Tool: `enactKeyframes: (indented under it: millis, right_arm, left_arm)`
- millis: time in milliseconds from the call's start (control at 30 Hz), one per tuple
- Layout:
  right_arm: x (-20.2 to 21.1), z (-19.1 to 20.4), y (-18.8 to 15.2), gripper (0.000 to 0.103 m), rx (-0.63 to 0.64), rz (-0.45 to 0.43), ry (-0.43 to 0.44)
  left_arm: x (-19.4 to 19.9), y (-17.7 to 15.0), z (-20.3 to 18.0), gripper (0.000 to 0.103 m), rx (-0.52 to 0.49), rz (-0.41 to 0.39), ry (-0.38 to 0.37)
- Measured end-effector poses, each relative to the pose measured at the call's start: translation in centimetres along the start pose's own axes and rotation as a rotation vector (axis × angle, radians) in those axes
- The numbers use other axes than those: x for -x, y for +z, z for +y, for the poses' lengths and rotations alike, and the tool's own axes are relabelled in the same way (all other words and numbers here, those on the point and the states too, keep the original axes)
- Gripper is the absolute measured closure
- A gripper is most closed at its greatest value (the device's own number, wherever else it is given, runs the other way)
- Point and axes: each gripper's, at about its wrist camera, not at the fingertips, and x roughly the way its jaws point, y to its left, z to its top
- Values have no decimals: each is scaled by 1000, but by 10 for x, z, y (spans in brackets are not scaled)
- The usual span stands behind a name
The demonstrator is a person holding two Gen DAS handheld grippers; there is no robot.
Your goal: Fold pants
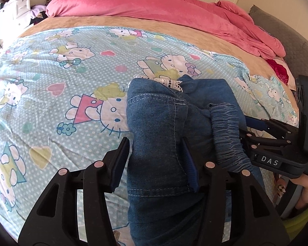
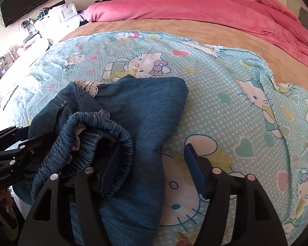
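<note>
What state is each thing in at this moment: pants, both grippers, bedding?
Denim pants: bunched on the bed, elastic waistband gaping.
Left gripper: open, denim between its jaws.
Right gripper: open, one finger inside the waistband.
Cartoon sheet: spread, wrinkled.
Pink duvet: heaped at the far side.

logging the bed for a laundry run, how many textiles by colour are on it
pink: 1, duvet
tan: 1, blanket
light blue print: 1, sheet
denim blue: 1, pants
total: 4
</note>
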Motion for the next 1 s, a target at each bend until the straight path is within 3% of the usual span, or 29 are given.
enactKeyframes:
  millis: [133,267,300,333,533,833,1000]
  right_arm:
    - [11,-2,1,32,-21,-34,18]
    - [22,-2,3,32,-24,-57,24]
    - [25,-2,4,29,-24,-62,24]
    - [29,-2,4,18,-27,-70,20]
    - [48,-3,6,9,-40,-118,11]
    - [74,2,6,5,-30,-183,1]
    - [91,5,2,5,-30,-216,8]
  left_arm:
    - [6,0,0,55,-3,-10,1]
    - [12,1,-1,50,1,-21,-1]
    - [14,1,-2,49,-1,-25,-1]
    - [16,1,-2,47,-5,-29,1]
    - [30,3,-5,34,-10,-54,10]
    - [55,5,-5,9,-7,-106,33]
    - [71,4,-9,9,-19,-135,44]
